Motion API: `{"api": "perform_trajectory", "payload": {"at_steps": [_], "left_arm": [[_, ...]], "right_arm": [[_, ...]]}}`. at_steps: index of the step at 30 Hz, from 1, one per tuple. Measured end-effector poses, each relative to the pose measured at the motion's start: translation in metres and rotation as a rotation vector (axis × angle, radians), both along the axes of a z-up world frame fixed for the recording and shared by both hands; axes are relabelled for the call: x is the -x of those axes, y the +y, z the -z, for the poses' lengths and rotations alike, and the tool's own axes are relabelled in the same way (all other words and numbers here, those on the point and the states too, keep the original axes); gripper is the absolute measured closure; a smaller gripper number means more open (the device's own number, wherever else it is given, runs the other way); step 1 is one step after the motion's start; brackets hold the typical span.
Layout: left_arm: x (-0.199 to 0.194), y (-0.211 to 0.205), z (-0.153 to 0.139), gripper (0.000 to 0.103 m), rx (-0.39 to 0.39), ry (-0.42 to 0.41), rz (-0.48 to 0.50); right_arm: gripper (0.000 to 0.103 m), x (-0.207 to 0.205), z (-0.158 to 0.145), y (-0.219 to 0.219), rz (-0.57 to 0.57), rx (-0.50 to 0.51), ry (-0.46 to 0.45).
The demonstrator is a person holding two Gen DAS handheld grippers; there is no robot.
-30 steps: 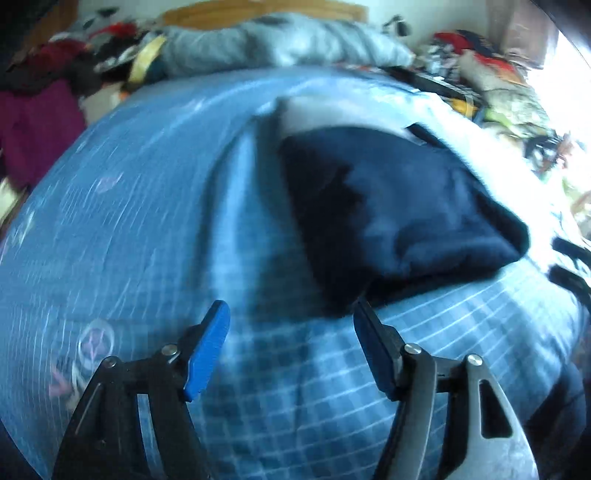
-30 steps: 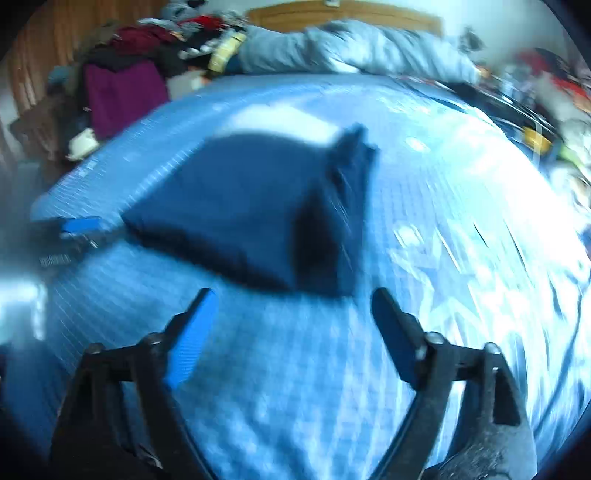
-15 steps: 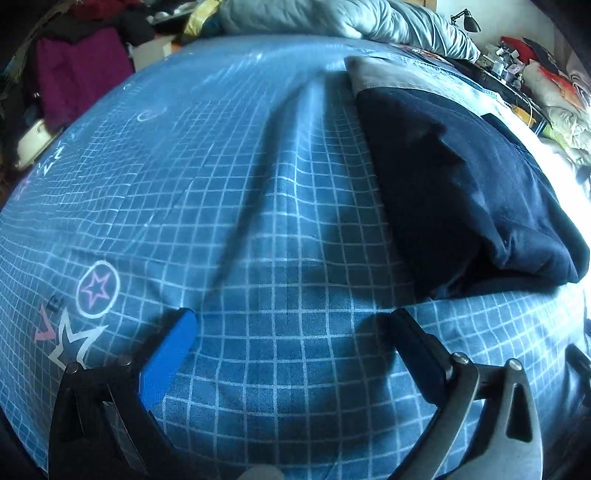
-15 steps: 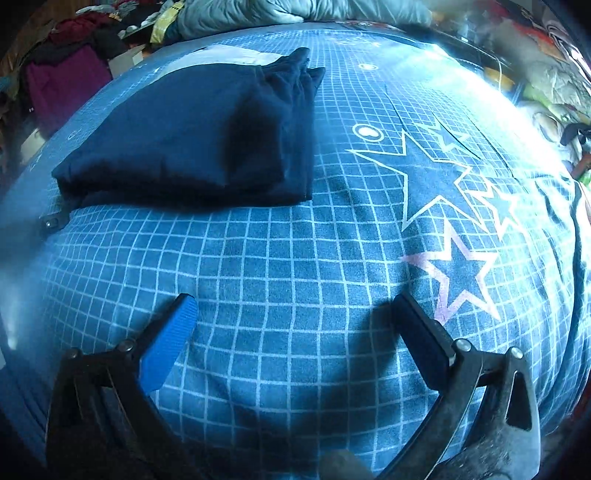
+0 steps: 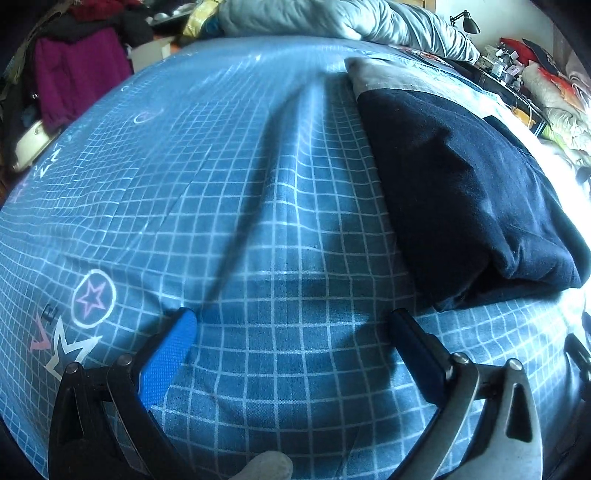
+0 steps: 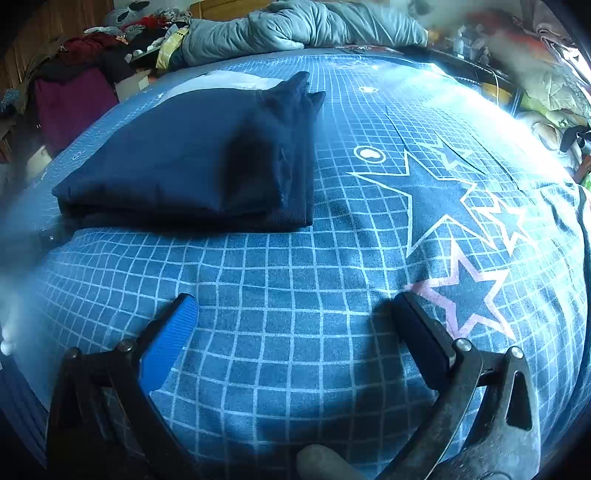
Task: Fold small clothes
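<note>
A dark navy garment lies folded in a thick rectangle on the blue checked bedspread; a pale grey cloth shows beyond its far edge. In the right wrist view the same folded garment lies ahead and to the left. My left gripper stands open low over bare bedspread, left of and in front of the garment, holding nothing. My right gripper is also open over the bedspread, in front of and to the right of the garment, empty.
A grey quilt is bunched at the head of the bed. Piles of clothes, one magenta, lie beyond the left edge. Cluttered cloth and a desk lamp line the right side. Star prints mark the bedspread.
Both grippers have pulled back from the navy garment, dropped low over the bedspread and opened wider. The garment lies folded and still; the views went from blurred to steady.
</note>
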State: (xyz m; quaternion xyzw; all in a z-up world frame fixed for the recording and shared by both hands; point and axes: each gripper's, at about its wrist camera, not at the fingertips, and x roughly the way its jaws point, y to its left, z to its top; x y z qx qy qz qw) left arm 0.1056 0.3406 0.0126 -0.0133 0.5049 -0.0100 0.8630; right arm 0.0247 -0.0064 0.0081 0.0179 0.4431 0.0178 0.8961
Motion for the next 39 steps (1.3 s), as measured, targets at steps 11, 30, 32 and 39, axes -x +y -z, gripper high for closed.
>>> {"api": "perform_trajectory", "payload": {"at_steps": [11, 30, 32, 39], "left_arm": [[0.000, -0.002, 0.000, 0.000, -0.003, -0.004, 0.000], [-0.006, 0.000, 0.001, 0.000, 0.002, -0.014, -0.003], [-0.006, 0.001, 0.001, 0.000, 0.004, -0.017, -0.007], [-0.006, 0.004, 0.002, 0.000, 0.019, -0.033, -0.017]], "right_arm": [[0.000, 0.010, -0.002, 0.002, -0.006, -0.004, -0.012], [0.000, 0.009, -0.005, -0.004, -0.036, -0.012, -0.007], [0.000, 0.009, -0.005, -0.004, -0.035, -0.013, -0.007], [0.000, 0.007, -0.004, -0.003, -0.035, -0.004, -0.005]]}}
